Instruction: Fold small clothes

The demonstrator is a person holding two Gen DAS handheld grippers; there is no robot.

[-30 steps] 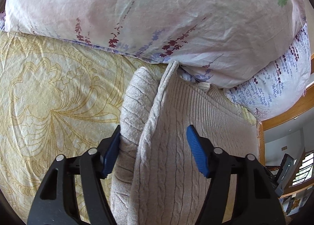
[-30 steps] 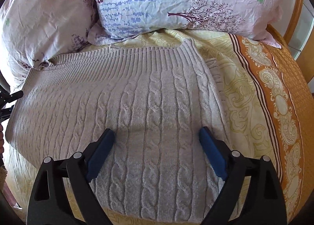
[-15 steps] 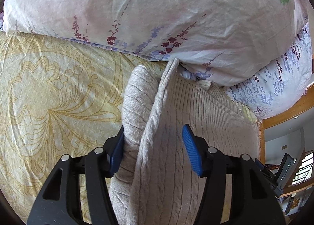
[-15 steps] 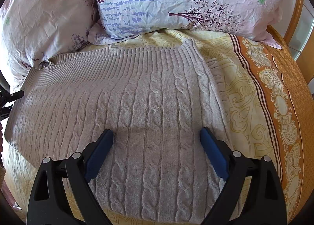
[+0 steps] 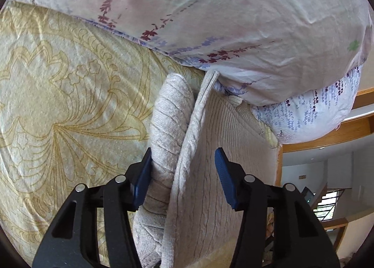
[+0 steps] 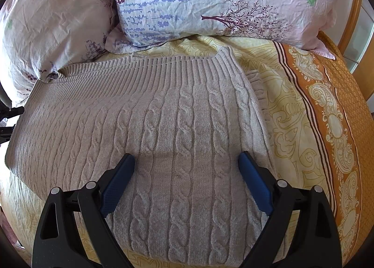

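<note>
A beige cable-knit sweater (image 6: pixel 177 127) lies flat on the bed, ribbed hem toward the pillows. In the left wrist view its left edge (image 5: pixel 194 151) stands up as a fold, with a rolled sleeve (image 5: pixel 168 132) beside it. My left gripper (image 5: pixel 183 174) is partly closed around this edge and sleeve; the left pad touches the sleeve, the right pad stands off the knit. My right gripper (image 6: pixel 187 174) is open, hovering low over the sweater's near right part, holding nothing.
Two floral pillows (image 6: pixel 210 3) (image 6: pixel 46 29) press against the sweater's far edge. The yellow patterned bedspread (image 5: pixel 58 104) has an orange border (image 6: pixel 334 127) on the right. A wooden bed frame (image 6: pixel 350 17) stands at the far right.
My left gripper's jaws have narrowed around the sweater's raised edge and sleeve, and it has tilted and moved slightly. My right gripper and the sweater have barely moved.
</note>
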